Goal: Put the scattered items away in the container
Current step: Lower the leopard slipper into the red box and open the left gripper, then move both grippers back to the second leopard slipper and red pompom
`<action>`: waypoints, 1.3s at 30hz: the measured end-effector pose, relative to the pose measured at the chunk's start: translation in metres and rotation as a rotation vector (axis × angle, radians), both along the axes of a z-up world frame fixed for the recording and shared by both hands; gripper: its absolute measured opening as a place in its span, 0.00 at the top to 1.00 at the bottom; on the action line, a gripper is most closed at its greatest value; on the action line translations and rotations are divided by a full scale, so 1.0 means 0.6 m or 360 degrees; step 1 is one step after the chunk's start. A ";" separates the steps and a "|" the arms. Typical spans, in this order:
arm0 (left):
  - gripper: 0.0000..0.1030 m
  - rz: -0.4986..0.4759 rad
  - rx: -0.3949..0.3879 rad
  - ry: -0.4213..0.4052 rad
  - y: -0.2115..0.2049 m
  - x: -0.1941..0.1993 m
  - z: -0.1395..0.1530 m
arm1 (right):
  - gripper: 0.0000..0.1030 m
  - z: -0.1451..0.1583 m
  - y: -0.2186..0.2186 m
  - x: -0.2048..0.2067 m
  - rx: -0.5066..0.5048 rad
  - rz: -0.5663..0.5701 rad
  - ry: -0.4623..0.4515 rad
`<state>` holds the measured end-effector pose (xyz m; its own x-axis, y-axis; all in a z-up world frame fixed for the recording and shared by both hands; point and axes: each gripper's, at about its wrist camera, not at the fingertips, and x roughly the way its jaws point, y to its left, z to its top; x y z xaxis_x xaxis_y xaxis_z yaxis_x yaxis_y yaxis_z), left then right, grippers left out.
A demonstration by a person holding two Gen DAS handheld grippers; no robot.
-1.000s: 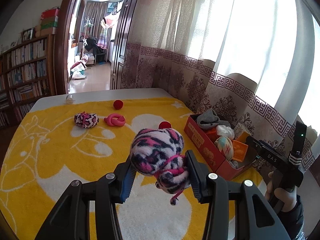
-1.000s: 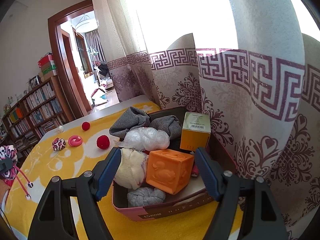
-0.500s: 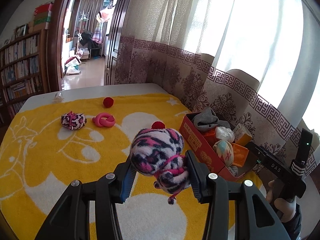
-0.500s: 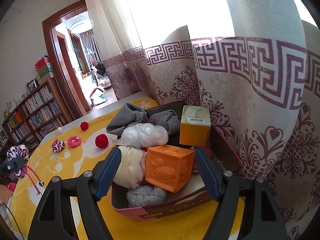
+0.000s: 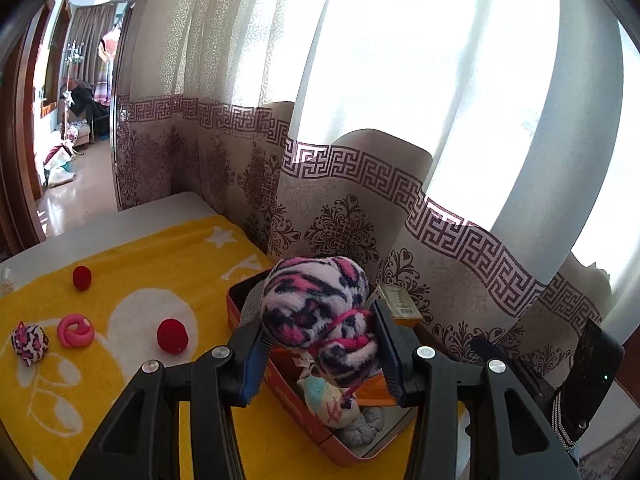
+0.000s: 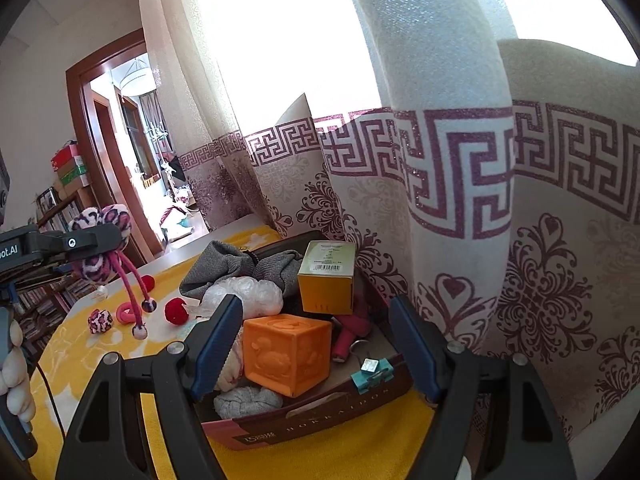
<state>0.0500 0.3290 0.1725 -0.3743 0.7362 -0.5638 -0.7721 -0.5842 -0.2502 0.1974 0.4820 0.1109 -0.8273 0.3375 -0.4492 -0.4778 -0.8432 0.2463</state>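
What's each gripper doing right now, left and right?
Left gripper: closed on the leopard-print plush toy, above the box.
Right gripper: open, holding nothing, by the orange cube.

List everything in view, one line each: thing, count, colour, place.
plush toy: 1, pink, white and black, held over the box
box: 1, red, on the yellow cloth by the curtain
foam cube: 1, orange, in the box
carton: 1, orange with green top, in the box
grey cloth: 1, grey, far end of box
binder clip: 1, teal, on the box's rim
red balls: 2, red, on the cloth
pink ring: 1, pink, on the cloth
small plush ball: 1, pink and black, beside the ring
yellow cloth: 1, yellow and white, on the table
left gripper: fingers shut on the plush toy
right gripper: open, above the box
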 end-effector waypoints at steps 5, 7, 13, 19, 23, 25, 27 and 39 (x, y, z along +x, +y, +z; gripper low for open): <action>0.52 -0.0070 -0.0021 0.0003 0.092 -0.043 -0.002 | 0.23 -0.013 0.004 -0.012 -0.0013 0.0027 -0.0012; 0.52 -0.0092 -0.0055 -0.0025 0.128 -0.066 -0.013 | 0.23 -0.013 0.000 -0.014 0.0010 0.0036 -0.0004; 0.52 -0.0135 -0.0195 -0.0081 0.219 -0.117 -0.065 | 0.23 -0.018 -0.003 -0.025 0.0098 0.0033 -0.0015; 0.29 -0.0107 -0.0252 -0.0188 0.236 -0.143 -0.106 | 0.23 -0.021 0.011 -0.032 0.0079 0.0018 -0.0024; 0.19 -0.0092 -0.0204 -0.0208 0.220 -0.149 -0.104 | 0.23 -0.026 0.014 -0.033 0.0075 0.0008 -0.0028; 0.19 -0.0086 -0.0186 -0.0196 0.211 -0.147 -0.099 | 0.23 -0.026 0.012 -0.034 0.0071 0.0013 -0.0031; 0.19 -0.0077 -0.0178 -0.0190 0.195 -0.144 -0.094 | 0.23 -0.024 0.008 -0.034 0.0077 0.0016 -0.0031; 0.19 0.0168 -0.0056 -0.0182 -0.029 -0.152 -0.072 | 0.23 0.010 -0.078 -0.070 0.0131 0.0206 -0.0003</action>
<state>-0.0415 0.3116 0.1294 -0.3805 0.6751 -0.6320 -0.6734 -0.6707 -0.3110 0.1551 0.4349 0.1172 -0.8655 0.2639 -0.4258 -0.3642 -0.9151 0.1732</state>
